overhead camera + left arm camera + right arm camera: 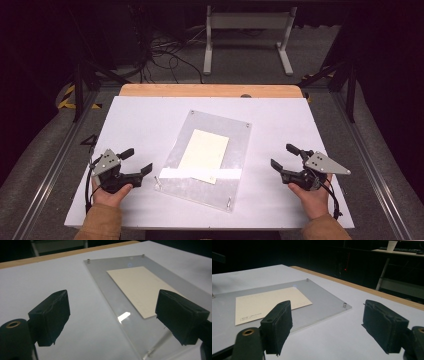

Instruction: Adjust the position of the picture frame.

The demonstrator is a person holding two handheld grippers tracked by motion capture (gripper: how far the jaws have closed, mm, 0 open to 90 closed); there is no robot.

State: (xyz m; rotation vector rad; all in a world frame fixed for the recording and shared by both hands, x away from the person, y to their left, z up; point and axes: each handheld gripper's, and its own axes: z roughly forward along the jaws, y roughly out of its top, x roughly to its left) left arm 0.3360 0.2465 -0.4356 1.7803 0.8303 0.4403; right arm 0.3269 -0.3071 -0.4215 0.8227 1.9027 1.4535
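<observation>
A: Item one, the bench (150,120): white top, wooden strip along the far edge; what lies on it?

B: One clear panel (205,150), flat, near the middle, turned slightly off square to the bench edges; small metal studs at its corners; a cream card (205,147) lies within its outline, well inside the edges; whether the card sits over or under the panel, cannot tell; a bright glare band crosses the panel's near end in the high view.

A: Item two, the left hand-held gripper (136,162)?

B: Held in the person's left hand (112,192), low over the bench, just left of the panel's near corner; jaws spread wide, nothing between them; not touching the panel; its own view looks across the panel (140,305) and card (142,287) from the side.

A: Item three, the right hand-held gripper (282,156)?

B: Held in the right hand (312,197), to the right of the panel and apart from it; jaws spread wide, nothing between them; its own view shows bare bench between the jaws, with the panel (322,300) and card (267,303) beyond on the left.
</observation>
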